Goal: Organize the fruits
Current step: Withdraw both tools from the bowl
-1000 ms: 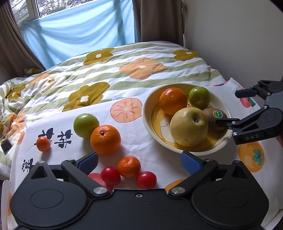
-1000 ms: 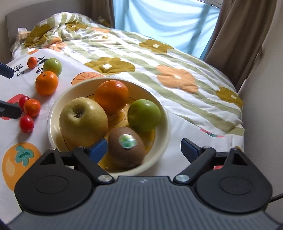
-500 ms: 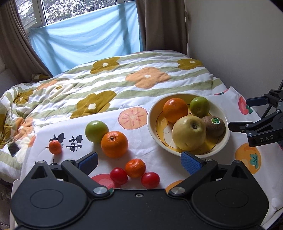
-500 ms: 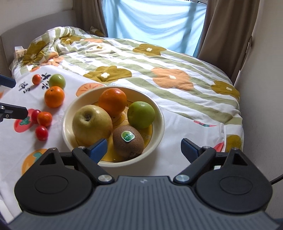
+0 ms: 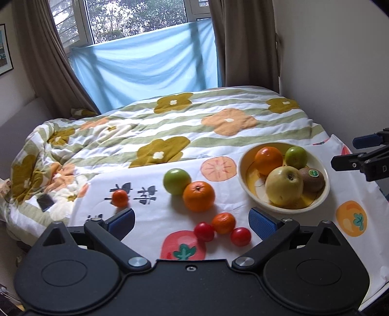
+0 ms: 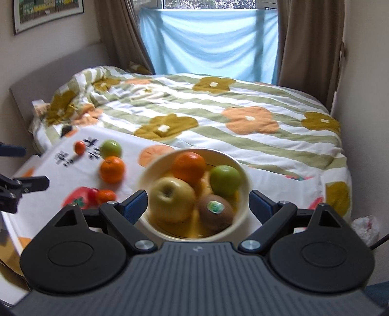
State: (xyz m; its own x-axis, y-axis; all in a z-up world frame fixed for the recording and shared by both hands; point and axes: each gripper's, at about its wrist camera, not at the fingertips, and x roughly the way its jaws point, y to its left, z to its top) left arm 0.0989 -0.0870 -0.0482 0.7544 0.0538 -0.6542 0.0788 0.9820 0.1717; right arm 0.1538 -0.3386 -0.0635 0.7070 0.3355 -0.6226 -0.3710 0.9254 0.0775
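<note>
1. The left gripper [image 5: 191, 222] hangs above the near edge of the fruit-print cloth [image 5: 150, 226], its blue-padded jaws spread wide and holding nothing.
2. Just beyond it in the left wrist view lie two red tomatoes [image 5: 203, 231] and [image 5: 240, 236] with a small mandarin [image 5: 223, 223] touching between them; the right wrist view shows only a blurred part of this cluster.
3. The right gripper [image 6: 195, 203] is likewise spread and empty, with the cream bowl [image 6: 243, 209] framed between its fingers. That view is smeared by motion blur.
4. The bowl holds a yellow apple [image 5: 284, 186], a kiwi [image 5: 312, 179] with a green sticker, an orange [image 5: 268, 156] and a green apple [image 5: 296, 156], all crowded together.
5. Left of the bowl, on the cloth, a loose orange [image 5: 198, 196] touches a loose green apple [image 5: 177, 181]; a small orange fruit [image 5: 120, 198] sits well apart further left.
6. Only the left wrist view shows a dark phone [image 5: 45, 202] on the flowered quilt [image 5: 194, 128].
7. Only the right wrist view shows a white plastic bag [image 6: 364, 227] on the floor at the right and a framed picture [image 6: 48, 12] on the wall.
8. Farthest, a blue sheet [image 5: 145, 65] hangs across the window between brown curtains [image 5: 245, 43].
</note>
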